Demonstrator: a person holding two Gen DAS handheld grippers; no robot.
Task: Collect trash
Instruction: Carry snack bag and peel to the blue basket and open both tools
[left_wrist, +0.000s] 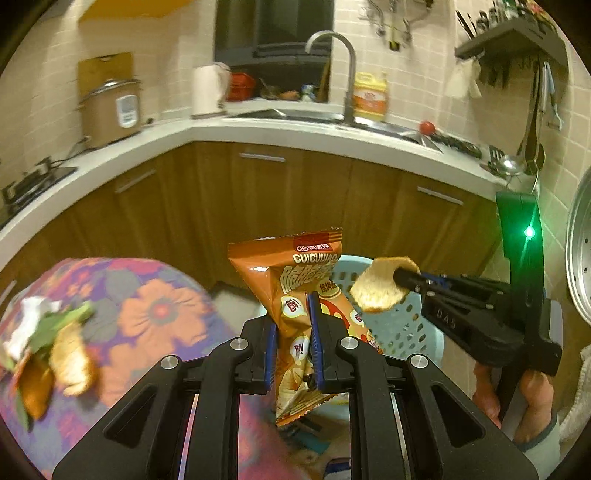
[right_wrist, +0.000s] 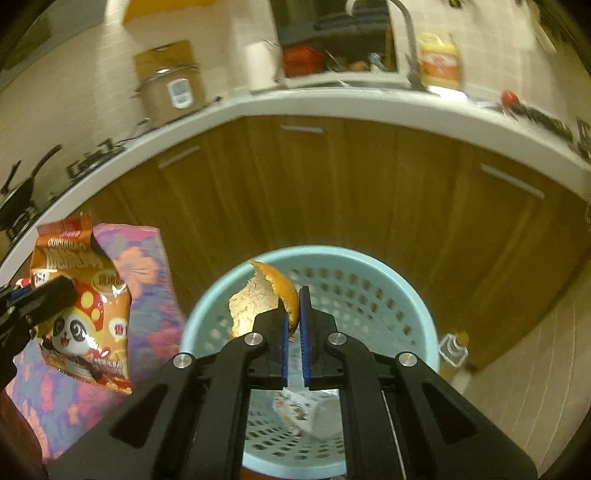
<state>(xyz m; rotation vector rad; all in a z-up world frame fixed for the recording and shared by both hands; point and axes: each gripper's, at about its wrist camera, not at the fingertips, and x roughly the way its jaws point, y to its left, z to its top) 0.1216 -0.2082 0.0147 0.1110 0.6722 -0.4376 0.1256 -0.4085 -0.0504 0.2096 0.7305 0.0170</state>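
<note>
Right gripper (right_wrist: 293, 317) pinches orange peel (right_wrist: 258, 299) directly above blue basket (right_wrist: 413, 306), nearer than left gripper (left_wrist: 291, 332), clamped on upright snack bag (left_wrist: 295, 295) alongside.

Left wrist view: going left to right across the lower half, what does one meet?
Scraps of peel and paper on the floral cloth → orange snack bag pinched in the left gripper → orange peel piece → black right gripper holding it.
</note>
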